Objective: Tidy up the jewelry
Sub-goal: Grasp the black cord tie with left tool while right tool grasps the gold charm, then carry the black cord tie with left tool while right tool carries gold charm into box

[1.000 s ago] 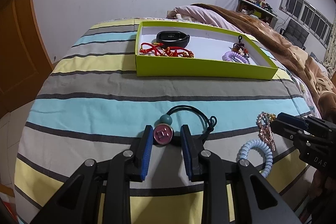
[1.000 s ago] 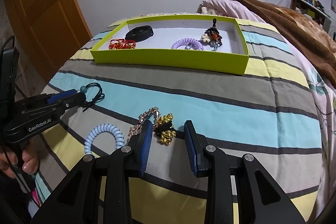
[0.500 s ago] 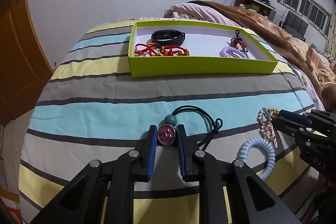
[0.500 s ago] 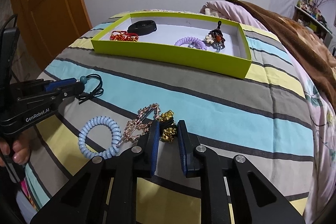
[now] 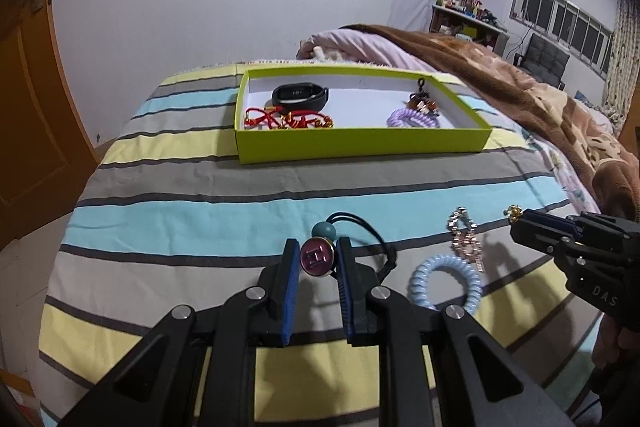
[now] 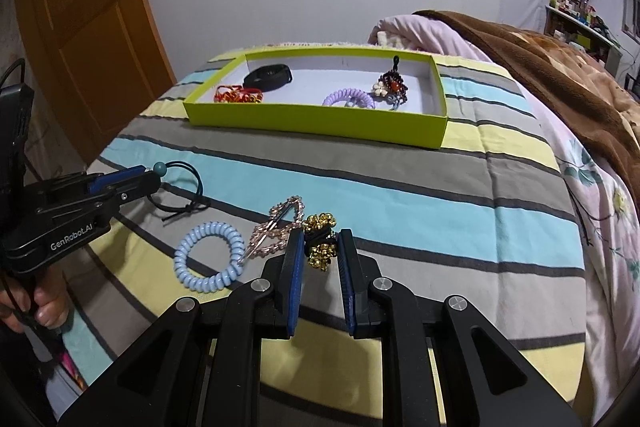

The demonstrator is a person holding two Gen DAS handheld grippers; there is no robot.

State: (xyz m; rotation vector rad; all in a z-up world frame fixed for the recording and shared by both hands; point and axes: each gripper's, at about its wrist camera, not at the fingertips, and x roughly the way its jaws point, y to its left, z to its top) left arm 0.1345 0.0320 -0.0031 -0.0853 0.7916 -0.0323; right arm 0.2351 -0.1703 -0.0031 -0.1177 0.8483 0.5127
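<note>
My left gripper [image 5: 318, 259] is shut on a pink round charm [image 5: 317, 257] with a teal bead and a black cord, lifted a little off the striped bed. My right gripper [image 6: 319, 247] is shut on a black hair tie with gold bells [image 6: 319, 241], also lifted. A pale blue coil bracelet [image 6: 210, 255] and a pink beaded clip [image 6: 276, 230] lie on the bed between the grippers. The green tray [image 5: 360, 147] at the far side holds a black band [image 5: 300, 95], red cords [image 5: 288, 119], a purple coil [image 5: 412, 118] and a beaded charm [image 5: 422, 103].
A brown blanket [image 5: 520, 99] and pink bedding [image 6: 580, 187] cover the right side of the bed. A wooden door [image 6: 80, 27] stands at the left. A shelf [image 5: 464, 15] and windows are at the far right.
Both grippers closed on their items and have lifted them up and back from the bed. The charm's cord now trails off the sheet.
</note>
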